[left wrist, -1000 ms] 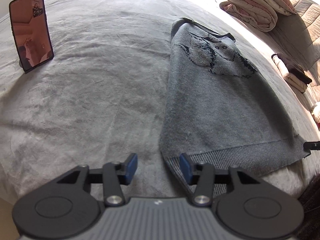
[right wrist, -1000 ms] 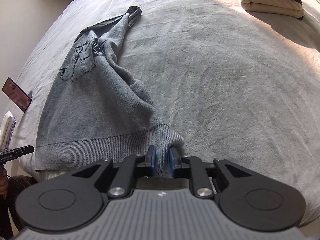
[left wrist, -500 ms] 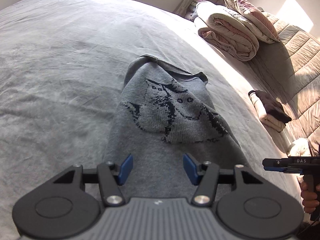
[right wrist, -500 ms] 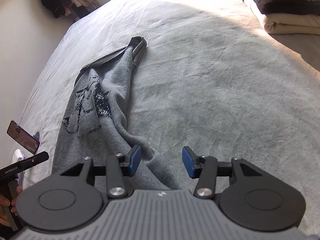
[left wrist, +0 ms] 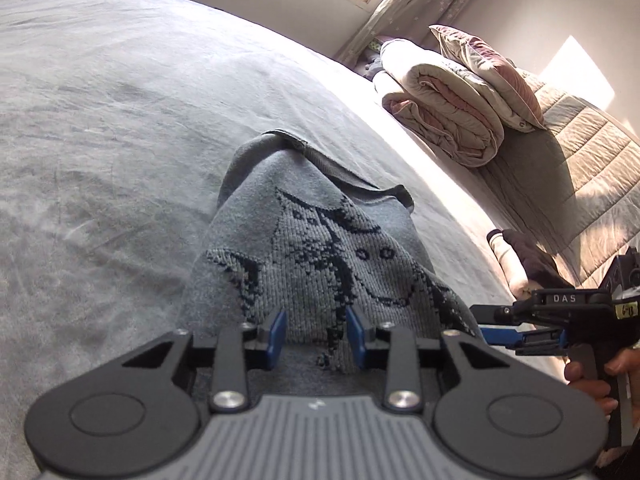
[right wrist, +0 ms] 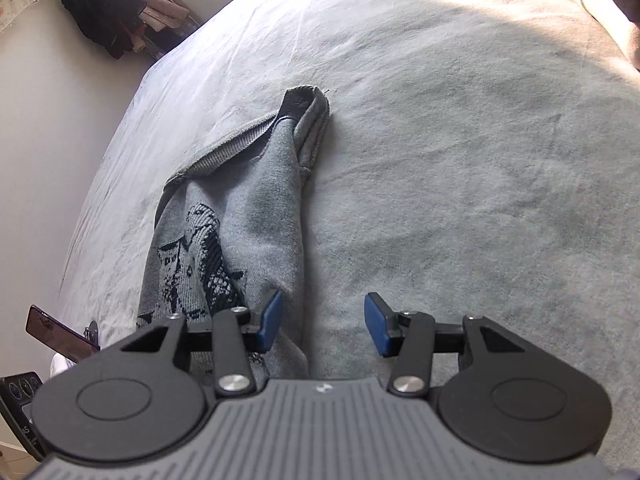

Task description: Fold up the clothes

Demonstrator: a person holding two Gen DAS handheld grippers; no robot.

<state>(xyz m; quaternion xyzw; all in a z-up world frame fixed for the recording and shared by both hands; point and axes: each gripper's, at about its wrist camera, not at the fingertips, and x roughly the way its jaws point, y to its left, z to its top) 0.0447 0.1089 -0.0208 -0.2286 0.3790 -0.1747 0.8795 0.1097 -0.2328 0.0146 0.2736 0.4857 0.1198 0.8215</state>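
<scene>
Grey bedspread carrying grey knit sweater with dark cat motif; left gripper closing over it, unpinched. Right gripper spread, empty, sweater edge at nine o'clock. Folded quilts lying at two o'clock.

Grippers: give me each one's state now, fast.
Left gripper: closing over the grey knitted sweater, not yet gripping.
Right gripper: open, holding nothing.
</scene>
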